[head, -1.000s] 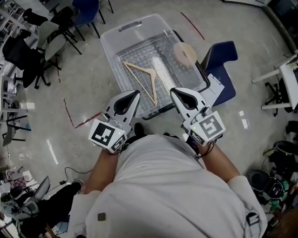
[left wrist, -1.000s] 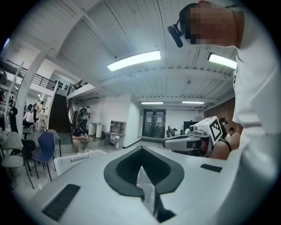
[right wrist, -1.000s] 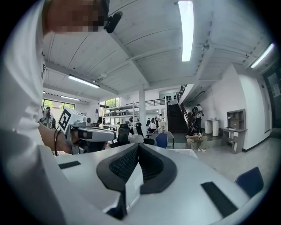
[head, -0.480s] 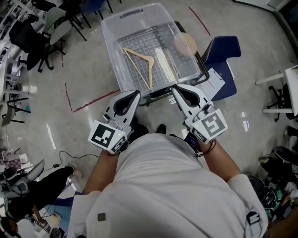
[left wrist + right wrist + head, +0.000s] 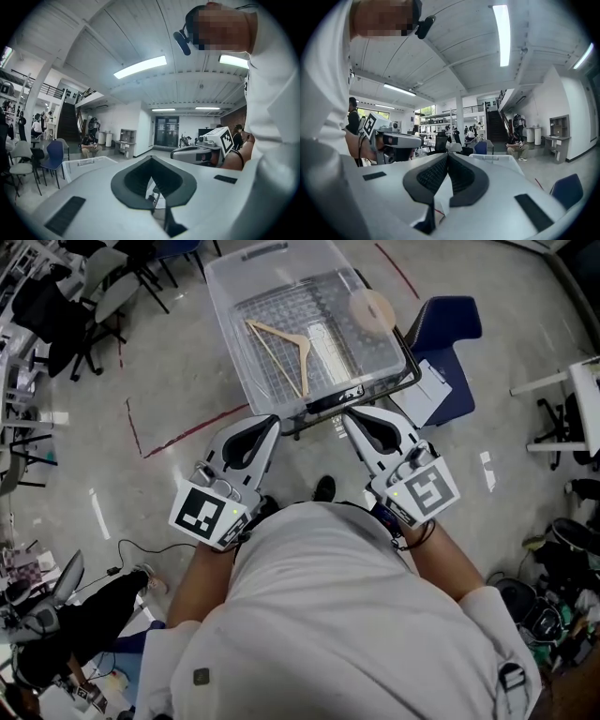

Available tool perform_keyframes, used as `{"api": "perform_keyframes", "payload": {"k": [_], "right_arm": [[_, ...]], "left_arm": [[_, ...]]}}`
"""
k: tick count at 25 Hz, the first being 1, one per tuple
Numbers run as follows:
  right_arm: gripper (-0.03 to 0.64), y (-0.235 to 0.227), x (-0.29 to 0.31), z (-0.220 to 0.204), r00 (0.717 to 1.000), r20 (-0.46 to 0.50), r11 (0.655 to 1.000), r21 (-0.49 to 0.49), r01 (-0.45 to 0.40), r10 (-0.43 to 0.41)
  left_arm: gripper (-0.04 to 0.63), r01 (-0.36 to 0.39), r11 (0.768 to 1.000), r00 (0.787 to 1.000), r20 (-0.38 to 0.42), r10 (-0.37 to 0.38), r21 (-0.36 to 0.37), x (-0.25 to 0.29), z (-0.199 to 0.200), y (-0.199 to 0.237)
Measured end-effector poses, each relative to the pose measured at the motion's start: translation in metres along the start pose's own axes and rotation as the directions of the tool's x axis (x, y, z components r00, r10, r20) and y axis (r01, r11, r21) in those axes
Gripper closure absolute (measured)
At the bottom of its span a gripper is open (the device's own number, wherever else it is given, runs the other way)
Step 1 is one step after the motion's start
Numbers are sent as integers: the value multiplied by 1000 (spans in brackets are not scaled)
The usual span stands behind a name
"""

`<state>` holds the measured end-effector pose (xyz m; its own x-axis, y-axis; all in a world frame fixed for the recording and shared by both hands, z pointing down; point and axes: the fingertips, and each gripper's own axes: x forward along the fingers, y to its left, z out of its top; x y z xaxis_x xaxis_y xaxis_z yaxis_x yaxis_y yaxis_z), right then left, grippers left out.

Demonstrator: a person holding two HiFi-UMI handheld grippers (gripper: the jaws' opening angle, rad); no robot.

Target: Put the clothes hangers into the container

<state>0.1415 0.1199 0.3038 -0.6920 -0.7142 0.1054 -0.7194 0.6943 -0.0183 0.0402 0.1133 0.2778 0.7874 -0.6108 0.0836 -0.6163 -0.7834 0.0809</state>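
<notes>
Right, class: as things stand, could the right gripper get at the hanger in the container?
Probably yes. The hanger lies in the container, whose top looks open, just ahead of the right gripper, with nothing between them. Its jaws are shut, so they would have to open first.

The far end of my container (image 5: 223,324) runs off the top edge of the head view, and what carries it shows only as a dark rail (image 5: 375,393) under the near rim. I cannot tell what the pale round disc (image 5: 373,307) inside it is. My shirt (image 5: 319,615) hides my legs; only one shoe (image 5: 324,488) peeks out. A person (image 5: 84,634) at lower left is cut by the edge. In the left gripper view my left gripper (image 5: 151,158) blocks most of the container, and the bits seen through the hollow between its jaws are too small to name. In the right gripper view the blue chair (image 5: 567,190) is cut off.
</notes>
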Motion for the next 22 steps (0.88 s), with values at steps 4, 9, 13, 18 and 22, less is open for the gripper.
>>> {"api": "perform_keyframes", "payload": {"k": [4,9,13,18,22], "right_arm": [[597,28,8,9,1000,3,1000,-14,11,-11],[597,70,23,12,1000,7,999,-32,23,-23],[597,108,32,10,999,5,999,-30,37,-37],[597,143,39,8,998,5,998,-27,59,-58],[597,161,43,5,997,7,996,-27,83,-83]], "left_arm": [[580,25,1000,1000,-3,-25,3,-27,2,6],[580,36,999,999,-1,-36,10,-71,1,22],[580,44,999,999,-3,-44,12,-109,-3,32],[580,60,998,998,1,-60,12,-144,-6,41],[580,68,998,998,0,-68,9,-165,-11,49]]}}
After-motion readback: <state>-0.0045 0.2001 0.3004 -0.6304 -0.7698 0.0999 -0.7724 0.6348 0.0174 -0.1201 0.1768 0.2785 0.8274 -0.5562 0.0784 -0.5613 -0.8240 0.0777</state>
